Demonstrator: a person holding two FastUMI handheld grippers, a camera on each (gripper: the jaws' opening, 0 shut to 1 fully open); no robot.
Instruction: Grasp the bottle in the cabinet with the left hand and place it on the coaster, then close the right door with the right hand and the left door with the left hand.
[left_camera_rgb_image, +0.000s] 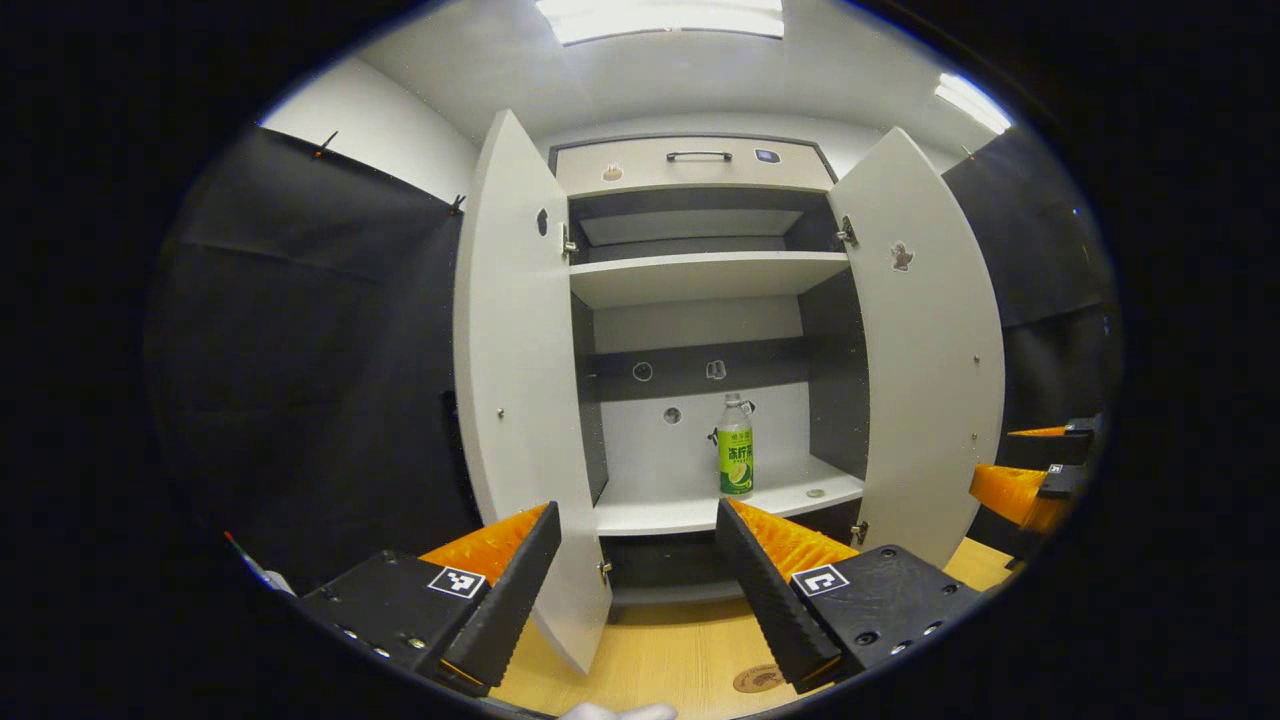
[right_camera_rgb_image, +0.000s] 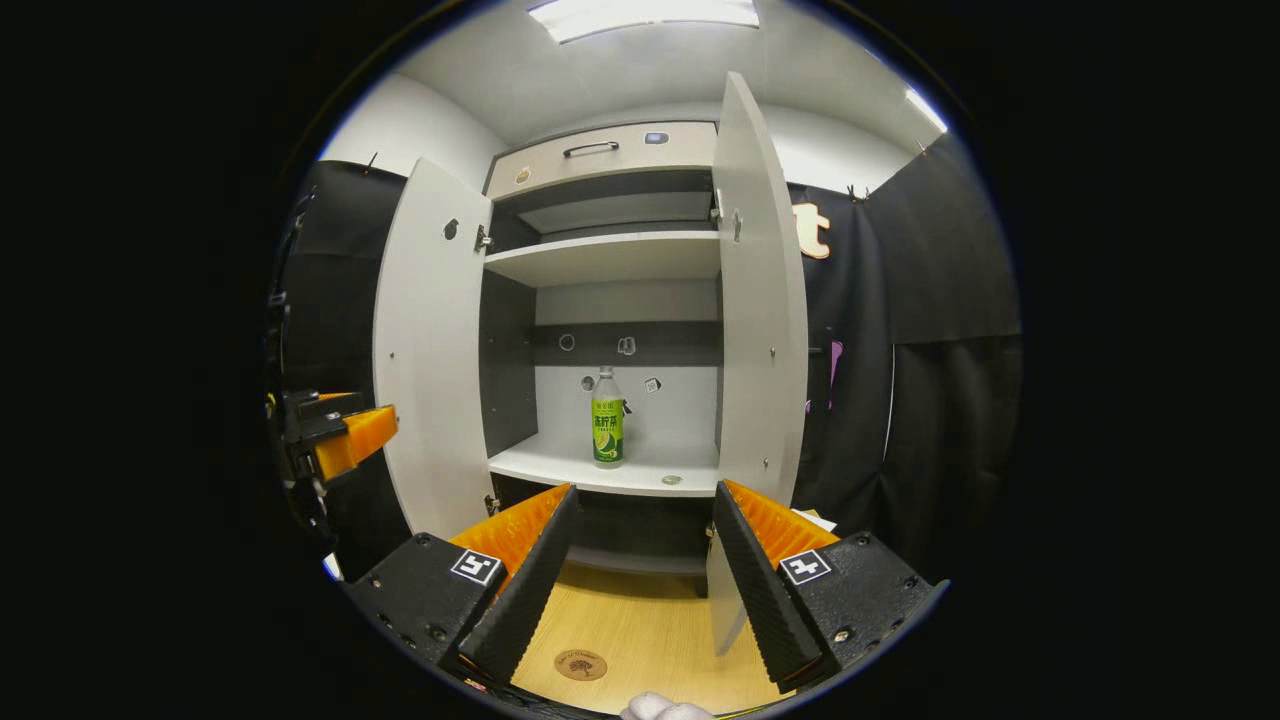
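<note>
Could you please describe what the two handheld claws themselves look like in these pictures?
Both look alike. The left claw has two wedge-shaped fingers with black ribbed inner pads and orange ridged backs, mounted on black blocks with screws, each bearing a small black-and-white square marker. The right claw is built the same way: orange and black fingers, square markers. No cables are visible.

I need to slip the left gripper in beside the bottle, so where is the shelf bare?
The lower shelf is bare left of the bottle, up to the cabinet's dark side wall. To its right lies a small round disc. The upper shelf is bare.
</note>
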